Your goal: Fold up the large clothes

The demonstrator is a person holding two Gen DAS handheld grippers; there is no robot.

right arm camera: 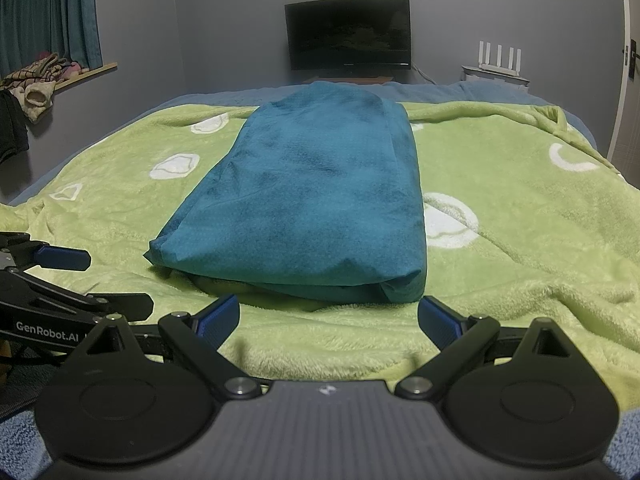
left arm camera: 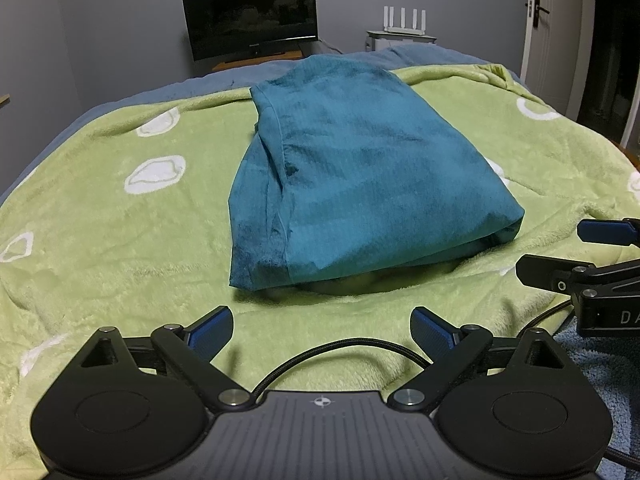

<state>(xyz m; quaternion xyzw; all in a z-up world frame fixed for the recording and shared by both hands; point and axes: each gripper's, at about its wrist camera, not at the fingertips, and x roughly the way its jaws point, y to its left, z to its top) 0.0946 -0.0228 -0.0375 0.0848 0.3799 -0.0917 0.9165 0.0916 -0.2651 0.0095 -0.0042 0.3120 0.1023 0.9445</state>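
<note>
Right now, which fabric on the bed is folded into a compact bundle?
The teal garment, folded on top of the green spotted blanket, which lies spread flat; the blue sheet lies underneath.

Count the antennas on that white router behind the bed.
4, upright in a row on the white router, right of the monitor, beyond the bed's far edge.

Location: a bedroom in a home. Indicators: a bed covered by a fluffy green blanket with white ring patterns (right arm camera: 520,200) over a blue-grey bedsheet (right arm camera: 224,96); a dark flat-screen monitor (right arm camera: 348,34) against the grey wall; a white four-antenna router (right arm camera: 500,56); teal curtains (right arm camera: 48,8); what appears to be a heap of clothing on a wooden window ledge (right arm camera: 86,72).
</note>
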